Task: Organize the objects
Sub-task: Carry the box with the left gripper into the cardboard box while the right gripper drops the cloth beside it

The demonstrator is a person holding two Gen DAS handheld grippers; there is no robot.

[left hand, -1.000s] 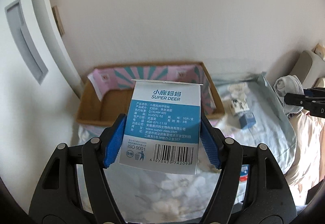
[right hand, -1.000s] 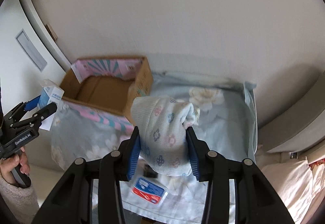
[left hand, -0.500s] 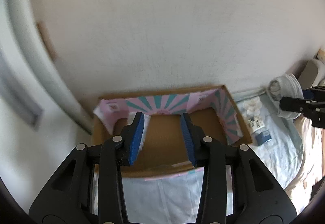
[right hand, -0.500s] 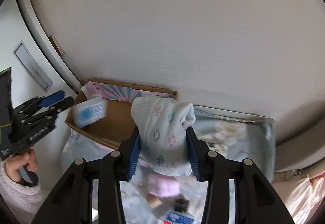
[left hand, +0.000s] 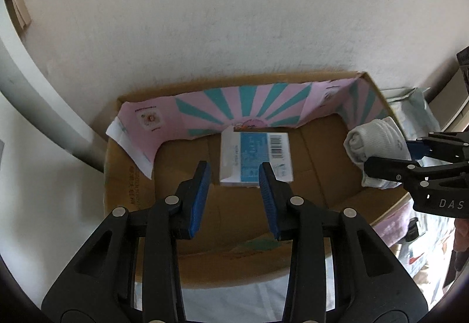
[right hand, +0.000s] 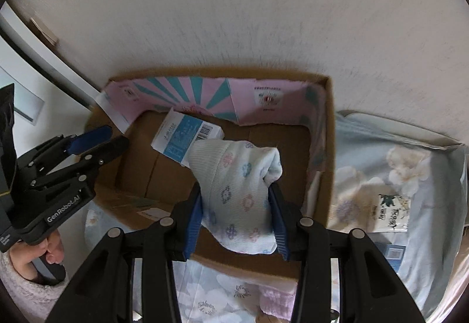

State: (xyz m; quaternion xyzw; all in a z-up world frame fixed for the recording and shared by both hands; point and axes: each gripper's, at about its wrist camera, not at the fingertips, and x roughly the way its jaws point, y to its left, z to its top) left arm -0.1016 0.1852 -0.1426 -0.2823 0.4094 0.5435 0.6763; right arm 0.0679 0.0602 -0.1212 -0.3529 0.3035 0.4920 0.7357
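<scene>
A blue-and-white carton [left hand: 255, 157] lies flat on the floor of the open cardboard box [left hand: 129, 176], near its pink back flap. My left gripper [left hand: 234, 173] is open and empty, hovering over the box just in front of the carton. My right gripper [right hand: 238, 200] is shut on a rolled white sock with small flower prints [right hand: 237, 194] and holds it above the box's right half. In the left wrist view the sock [left hand: 373, 144] and the right gripper [left hand: 390, 156] show at the box's right wall. The carton [right hand: 184, 138] and the box [right hand: 328, 147] also show in the right wrist view.
The box stands on a floral sheet [right hand: 381, 176] against a white wall. On the sheet to the right lie a small printed packet [right hand: 391, 213] and a blue packet [right hand: 391, 254]. A pink cloth [right hand: 277, 299] lies in front of the box.
My left gripper carried the carton over the box, opened and let it drop; the carton now lies inside. My right gripper moved left and forward with the sock, over the box.
</scene>
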